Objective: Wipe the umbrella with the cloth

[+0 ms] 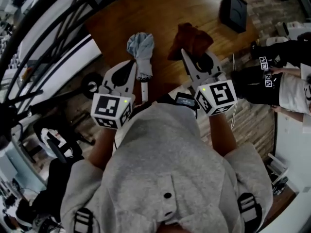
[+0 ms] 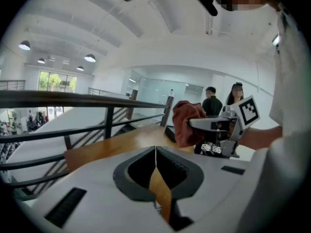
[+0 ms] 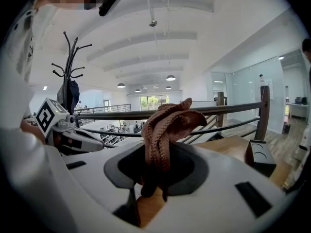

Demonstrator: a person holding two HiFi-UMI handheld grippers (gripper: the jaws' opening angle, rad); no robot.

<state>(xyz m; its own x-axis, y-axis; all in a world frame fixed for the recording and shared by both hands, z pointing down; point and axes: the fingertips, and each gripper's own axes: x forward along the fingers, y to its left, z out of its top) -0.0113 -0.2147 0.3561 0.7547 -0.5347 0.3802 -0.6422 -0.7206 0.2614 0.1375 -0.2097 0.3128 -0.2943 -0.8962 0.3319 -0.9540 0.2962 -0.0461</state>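
The left gripper [image 2: 155, 150] is shown shut and empty, just beside the folded umbrella [image 1: 141, 50]. The brown cloth [image 3: 165, 123] is clamped in the right gripper [image 3: 158, 154].

Showing no readable word, number, brand or label anywhere; carrying only black-and-white square code patterns, without letters or digits, on the left marker cube [image 1: 112, 110] of the left gripper [image 1: 132, 66] and the right marker cube [image 1: 217, 97] of the right gripper [image 1: 186, 57]; displaying something on a small screen [image 1: 185, 100] between them, too small for reading.
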